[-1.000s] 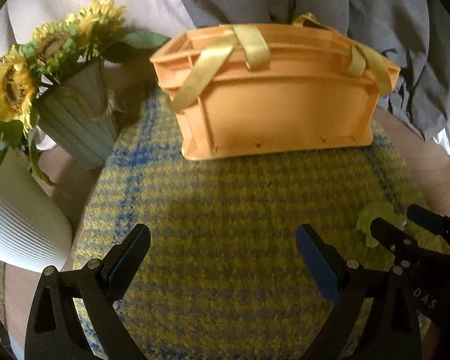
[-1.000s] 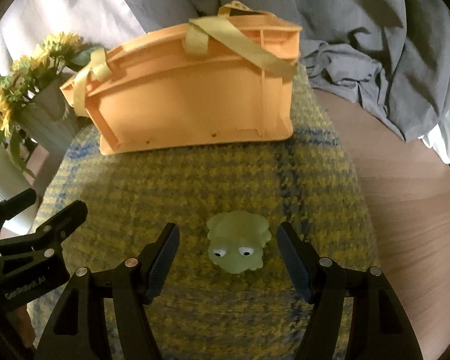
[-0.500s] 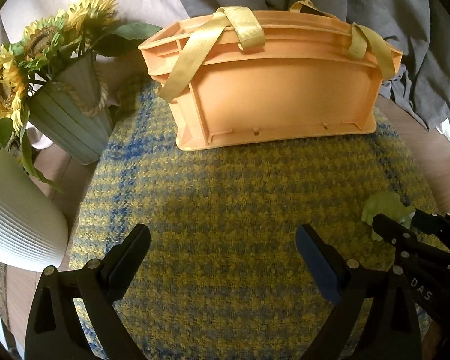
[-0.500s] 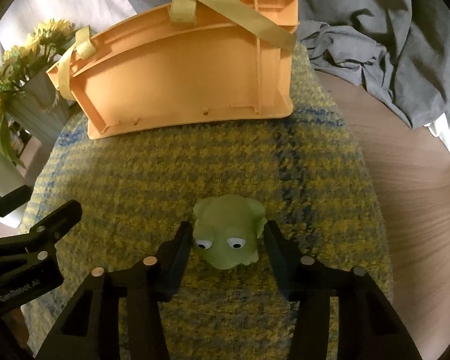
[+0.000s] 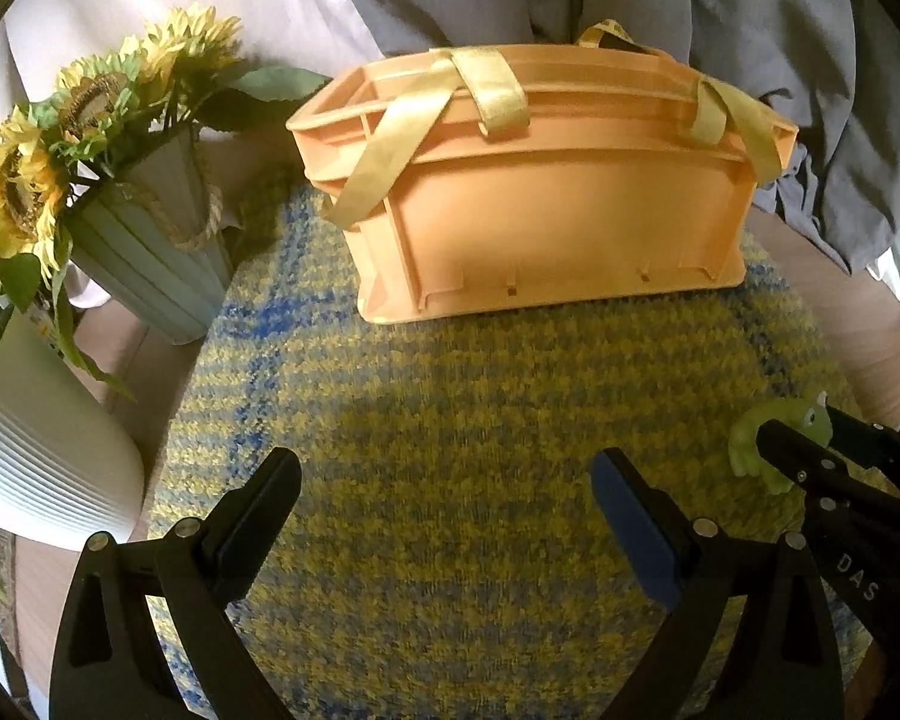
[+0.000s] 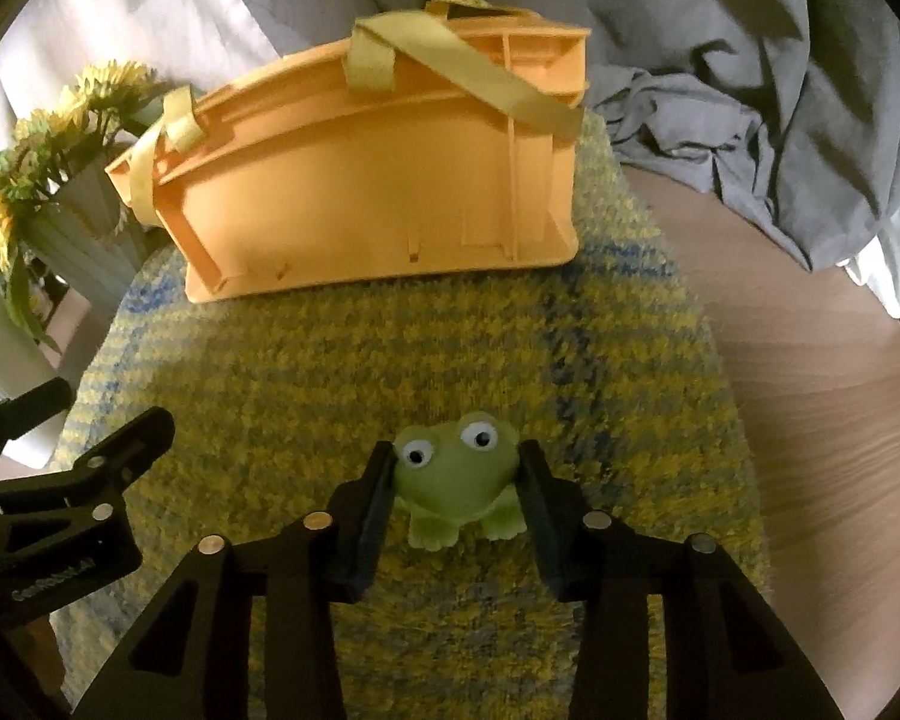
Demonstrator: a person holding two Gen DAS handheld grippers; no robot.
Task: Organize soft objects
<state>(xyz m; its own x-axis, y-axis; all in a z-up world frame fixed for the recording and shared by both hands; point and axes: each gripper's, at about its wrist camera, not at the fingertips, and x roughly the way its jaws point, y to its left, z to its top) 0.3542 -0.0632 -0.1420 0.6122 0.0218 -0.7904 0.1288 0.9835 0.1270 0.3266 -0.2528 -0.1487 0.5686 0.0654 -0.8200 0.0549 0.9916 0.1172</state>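
A home, likely a living space; a round wooden table (image 6: 822,396) carries a yellow-and-blue woven mat (image 5: 450,420); at its left edge a ribbed vase of artificial sunflowers (image 5: 144,252) stands beside a white ribbed pot (image 5: 36,456); grey fabric (image 6: 750,60) lies rumpled along the far edge.

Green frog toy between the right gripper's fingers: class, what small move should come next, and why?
Probably a short lift straight up. The right gripper has just closed on the green frog toy, pads pressing both its sides, and it sits low over the woven mat. The orange crate behind has tall walls, so the toy must rise first.
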